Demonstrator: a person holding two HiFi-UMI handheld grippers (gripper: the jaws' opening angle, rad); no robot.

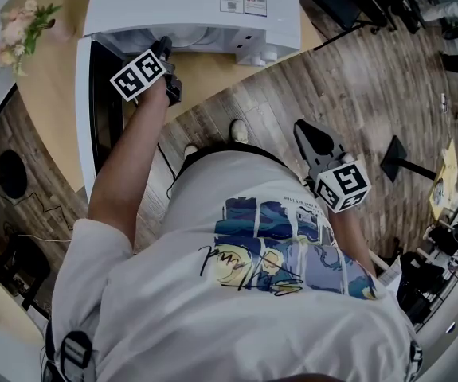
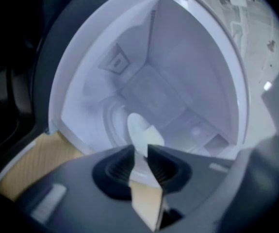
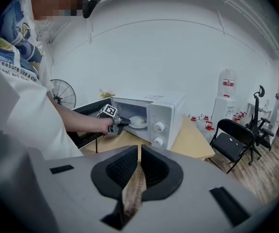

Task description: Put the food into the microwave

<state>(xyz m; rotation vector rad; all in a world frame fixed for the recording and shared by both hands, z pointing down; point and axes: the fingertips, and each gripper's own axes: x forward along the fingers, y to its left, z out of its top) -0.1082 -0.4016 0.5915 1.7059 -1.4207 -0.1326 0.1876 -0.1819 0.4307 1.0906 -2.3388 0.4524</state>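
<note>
One microwave (image 1: 197,6), one plate (image 3: 138,122), two hand-held grippers (image 1: 166,48) (image 1: 302,130).

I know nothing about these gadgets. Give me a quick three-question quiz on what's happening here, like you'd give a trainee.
1. True or false: the door of the microwave is shut.
2. Which gripper reaches into the microwave, left or right?
3. What lies inside it? A white plate; B mug; C bottle.
Key: 1 false, it stands open; 2 the left gripper; 3 A.
</note>
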